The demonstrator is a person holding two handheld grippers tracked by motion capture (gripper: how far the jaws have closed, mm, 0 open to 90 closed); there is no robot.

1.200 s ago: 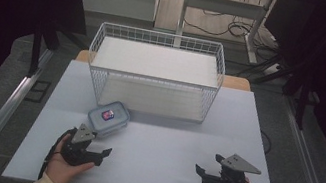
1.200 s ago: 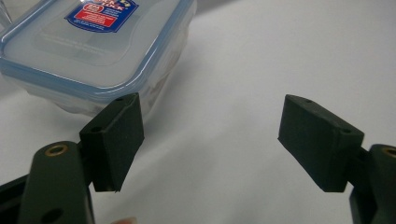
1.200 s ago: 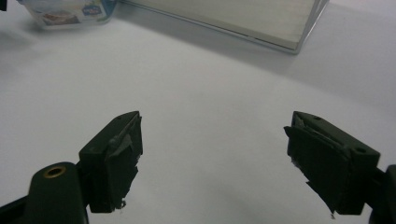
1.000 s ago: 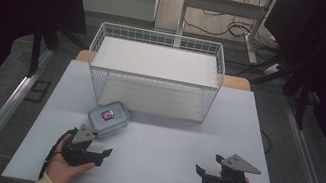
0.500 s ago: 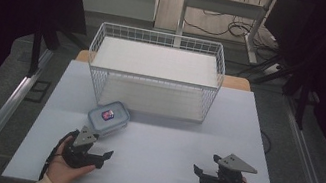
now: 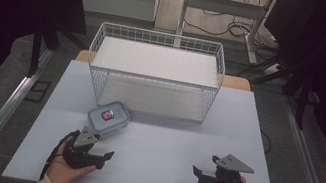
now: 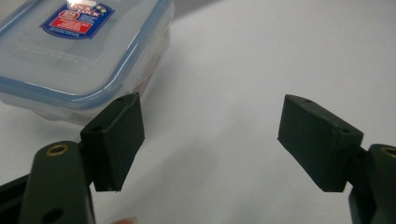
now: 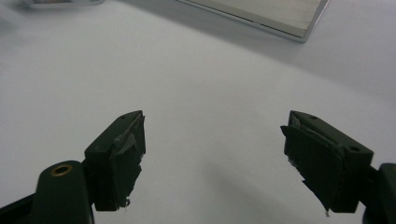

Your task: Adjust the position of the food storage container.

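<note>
The lidded plastic container [image 6: 107, 118] lies on the counter [image 6: 162, 142] just beyond the left gripper [image 6: 98, 152], off its left fingers [image 7: 116, 135], which stand wide with nothing between them. The right gripper [image 6: 198, 171] is wide too, its fingers just narrowing on nothing. The box looks light, rigid and slick; gripping across the narrower sides below the lid rim seems safest.

Clear container [image 6: 107, 118] with blue-rimmed lid and red-blue label; white wire basket [image 6: 154, 72]; pale grey table [image 6: 159, 157].

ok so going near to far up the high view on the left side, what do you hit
left gripper → lidded plastic container → white wire basket
</note>
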